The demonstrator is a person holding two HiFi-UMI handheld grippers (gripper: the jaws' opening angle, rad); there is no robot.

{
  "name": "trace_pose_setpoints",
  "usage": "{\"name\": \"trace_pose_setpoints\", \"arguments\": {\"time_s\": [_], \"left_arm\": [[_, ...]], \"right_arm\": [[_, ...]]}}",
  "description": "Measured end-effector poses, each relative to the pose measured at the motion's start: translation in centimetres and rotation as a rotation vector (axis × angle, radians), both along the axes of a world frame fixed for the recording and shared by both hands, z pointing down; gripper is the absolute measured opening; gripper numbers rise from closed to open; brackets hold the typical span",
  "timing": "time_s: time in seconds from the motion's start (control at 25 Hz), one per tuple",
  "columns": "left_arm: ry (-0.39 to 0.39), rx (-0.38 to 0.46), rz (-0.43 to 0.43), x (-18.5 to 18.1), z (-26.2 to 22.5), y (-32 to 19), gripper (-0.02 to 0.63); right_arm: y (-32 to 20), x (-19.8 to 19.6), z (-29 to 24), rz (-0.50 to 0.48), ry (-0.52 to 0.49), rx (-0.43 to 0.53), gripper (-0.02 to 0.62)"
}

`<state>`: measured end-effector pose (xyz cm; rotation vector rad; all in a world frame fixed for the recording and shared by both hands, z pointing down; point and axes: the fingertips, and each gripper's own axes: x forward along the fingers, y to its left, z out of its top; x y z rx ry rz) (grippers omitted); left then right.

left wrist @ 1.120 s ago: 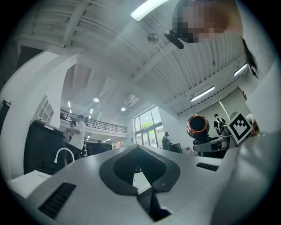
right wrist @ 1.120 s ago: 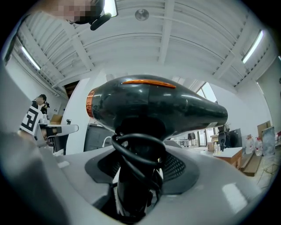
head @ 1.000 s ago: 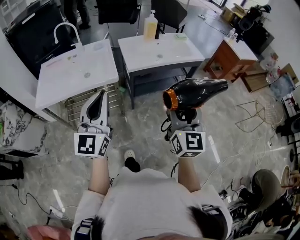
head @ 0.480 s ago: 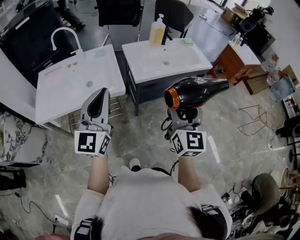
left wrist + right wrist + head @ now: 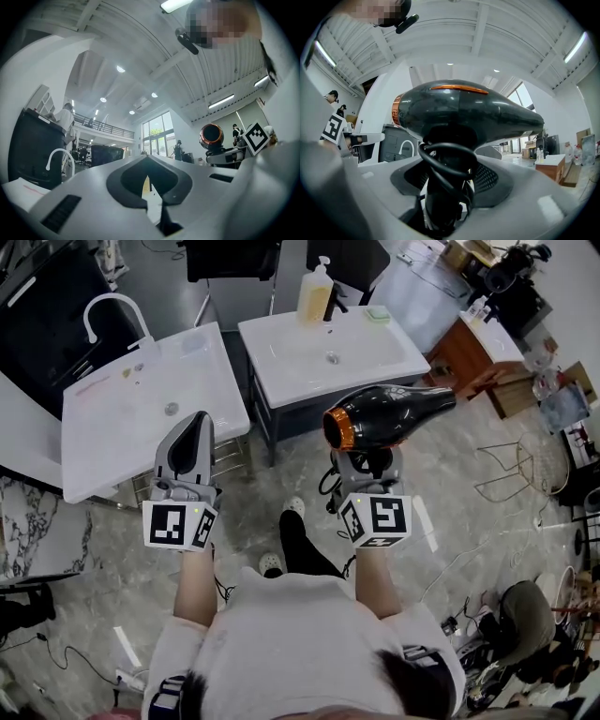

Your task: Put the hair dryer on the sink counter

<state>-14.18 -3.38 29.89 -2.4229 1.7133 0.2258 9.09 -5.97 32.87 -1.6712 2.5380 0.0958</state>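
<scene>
The right gripper [image 5: 368, 468] clamps the hair dryer [image 5: 386, 415] by its handle, narrow end toward 3 o'clock. The left gripper [image 5: 198, 420] has its jaws together, empty. The sink counter [image 5: 281, 357] lies at 12 o'clock.

Two sink counters stand side by side ahead of the person. The left counter [image 5: 122, 427] carries a tap [image 5: 114, 296] at its back left corner, and the right counter [image 5: 286, 357], just across a narrow gap, has a pump bottle [image 5: 316, 294] at its back edge and a small pad [image 5: 377, 315] to the right of that. The hair dryer [image 5: 389, 415] lies crosswise above the floor in front of the right counter, its handle down between the fingers of the right gripper [image 5: 367, 463], while the left gripper [image 5: 192, 442] hangs over the front edge of the left counter. A wooden cabinet [image 5: 469, 362] stands just right of the right counter.
</scene>
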Motion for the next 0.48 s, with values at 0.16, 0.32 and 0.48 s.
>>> {"name": "trace_pose_setpoints", "arguments": {"time_s": [0.16,0.32,0.48], "left_arm": [[-0.001,0.009,-0.018,-0.6,0.0,-2.9,0.002],[-0.003,0.018,-0.034,-0.9,-0.4,-6.5,0.002],[0.0,0.021,-0.052,-0.8,-0.8,-10.6,0.002]], "right_arm": [[-3.3,-0.6,0.1,-0.014,-0.005,0.008,0.273],[-7.3,-1.2,-0.1,-0.037,-0.001,0.015,0.273],[-11.9,-1.4,-0.5,-0.062,0.0,0.014,0.273]]}}
